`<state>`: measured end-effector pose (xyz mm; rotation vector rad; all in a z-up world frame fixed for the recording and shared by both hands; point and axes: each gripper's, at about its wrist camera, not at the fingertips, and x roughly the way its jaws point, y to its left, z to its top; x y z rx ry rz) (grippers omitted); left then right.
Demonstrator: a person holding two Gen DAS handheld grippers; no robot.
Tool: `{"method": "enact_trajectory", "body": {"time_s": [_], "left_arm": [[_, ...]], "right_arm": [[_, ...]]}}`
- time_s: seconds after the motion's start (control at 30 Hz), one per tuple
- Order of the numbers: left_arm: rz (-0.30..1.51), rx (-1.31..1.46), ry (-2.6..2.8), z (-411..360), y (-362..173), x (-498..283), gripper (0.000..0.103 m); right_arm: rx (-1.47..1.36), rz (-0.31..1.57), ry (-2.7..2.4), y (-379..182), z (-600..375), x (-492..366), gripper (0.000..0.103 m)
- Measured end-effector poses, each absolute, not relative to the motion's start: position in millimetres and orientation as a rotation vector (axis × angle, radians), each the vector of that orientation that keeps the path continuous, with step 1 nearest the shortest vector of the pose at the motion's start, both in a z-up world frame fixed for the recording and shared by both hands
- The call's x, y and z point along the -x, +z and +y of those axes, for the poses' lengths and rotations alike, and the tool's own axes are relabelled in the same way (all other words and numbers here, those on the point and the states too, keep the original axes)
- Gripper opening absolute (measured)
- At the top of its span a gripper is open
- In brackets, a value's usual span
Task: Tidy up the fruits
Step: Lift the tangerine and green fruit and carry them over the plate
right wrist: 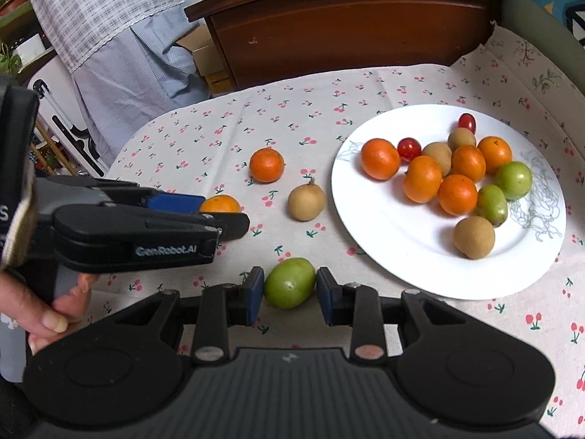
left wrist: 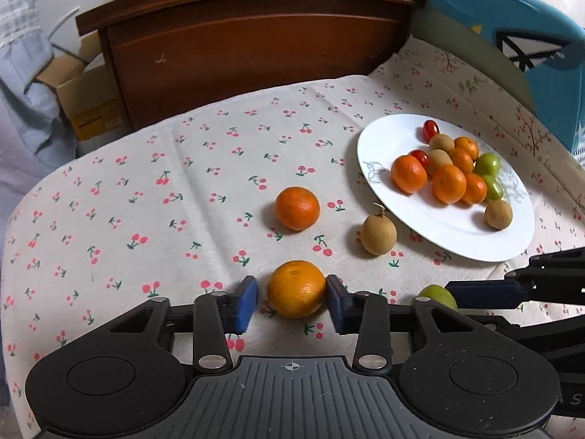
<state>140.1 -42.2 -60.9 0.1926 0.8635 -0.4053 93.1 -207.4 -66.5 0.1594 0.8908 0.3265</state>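
Note:
My left gripper [left wrist: 291, 301] is open around an orange mandarin [left wrist: 296, 289] on the cloth; the right pad touches it, the left pad stands a little off. My right gripper [right wrist: 290, 294] is open around a green fruit [right wrist: 290, 282] on the cloth, with small gaps on both sides. A second mandarin [left wrist: 297, 207] and a tan round fruit [left wrist: 378, 235] lie loose farther out. A white plate [right wrist: 384, 241] at the right holds several mandarins, tan fruits, green fruits and two cherry tomatoes. The left gripper also shows in the right wrist view [right wrist: 219, 216].
The table wears a cherry-print cloth [left wrist: 182, 190]. A brown wooden cabinet [left wrist: 256, 47] stands behind it. A blue plastic object [left wrist: 512, 29] leans at the back right. Cardboard boxes [left wrist: 87, 98] sit on the floor at the left.

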Motion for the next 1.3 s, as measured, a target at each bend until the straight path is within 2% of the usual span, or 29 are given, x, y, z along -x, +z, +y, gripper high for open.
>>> {"method": "enact_trajectory", "body": {"time_s": [0.07,0.73,1.3], "left_arm": [[0.853,-0.207,-0.412,-44.8,-61.5,-138.9,0.031],[0.79,-0.159,-0.431,-44.2,-36.2,-130.4,0.03],[0.608,-0.082,-0.523,-49.3,25.7,-124.0,0.03]], "right_arm": [[-0.165,0.891,0.326,-66.3,-207.9,-92.9,0.031],[-0.223,0.834,0.31,-49.0,-218.9,-93.1,0.031],[-0.359,0.636,0.19,21.6,-283.0,-83.5,0.031]]}}
